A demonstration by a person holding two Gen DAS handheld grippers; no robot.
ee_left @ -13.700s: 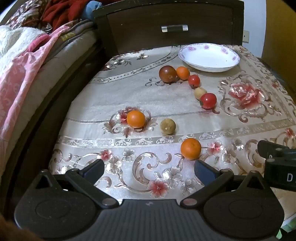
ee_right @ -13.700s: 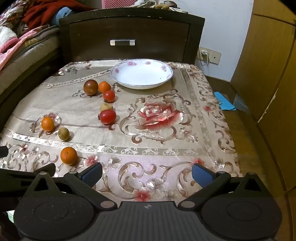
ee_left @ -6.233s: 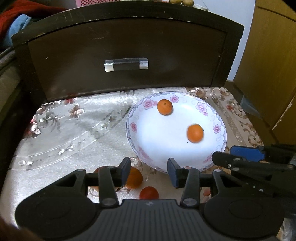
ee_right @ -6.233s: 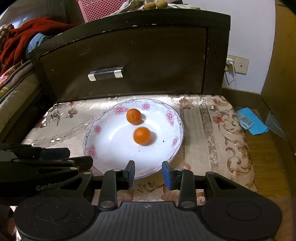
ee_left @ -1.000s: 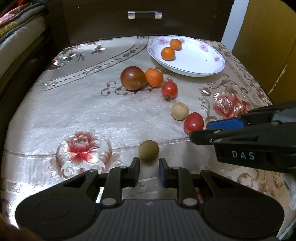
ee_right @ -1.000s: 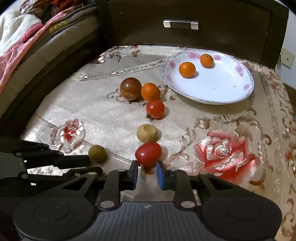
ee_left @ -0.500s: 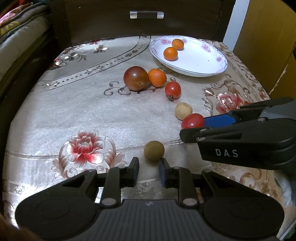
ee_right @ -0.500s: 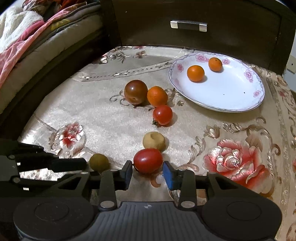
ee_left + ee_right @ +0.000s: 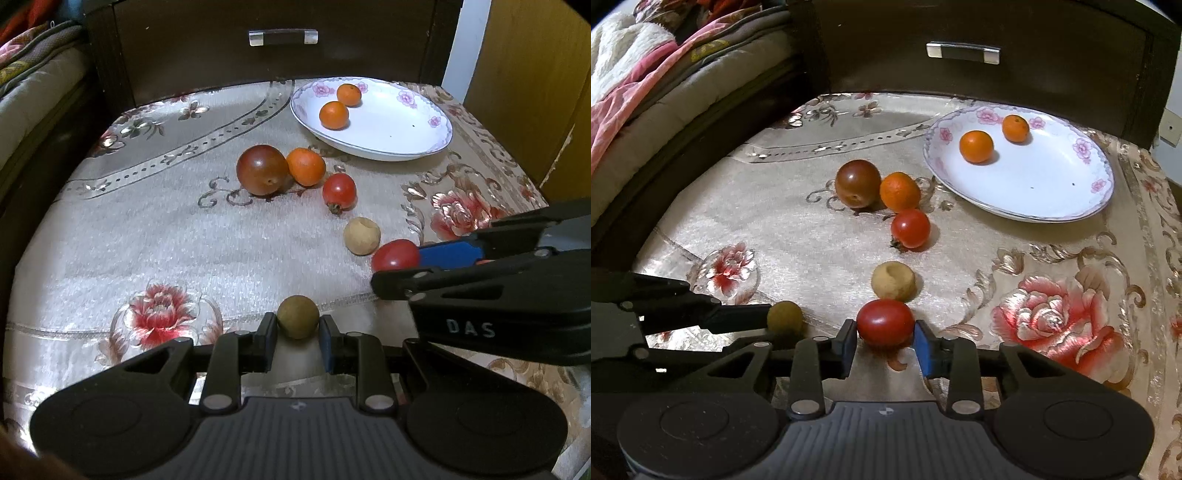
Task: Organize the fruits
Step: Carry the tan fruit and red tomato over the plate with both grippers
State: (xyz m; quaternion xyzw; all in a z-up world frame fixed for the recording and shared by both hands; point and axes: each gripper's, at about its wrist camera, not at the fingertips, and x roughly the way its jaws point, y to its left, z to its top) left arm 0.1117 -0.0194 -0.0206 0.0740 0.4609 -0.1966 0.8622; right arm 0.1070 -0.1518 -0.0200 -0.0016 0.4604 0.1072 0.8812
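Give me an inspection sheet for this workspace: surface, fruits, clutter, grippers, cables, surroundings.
Surface: floral tablecloth, no spills seen.
Job's things: plate holds two oranges; on the cloth lie a dark tomato, third orange, small red tomato, beige fruit, large red tomato, olive-brown fruit.
Clutter: nothing seen.
Grippers: left gripper brackets the olive-brown fruit, right gripper brackets the large red tomato; full closure unclear.
Cables: nothing seen.
Surroundings: dark drawer unit, bedding.
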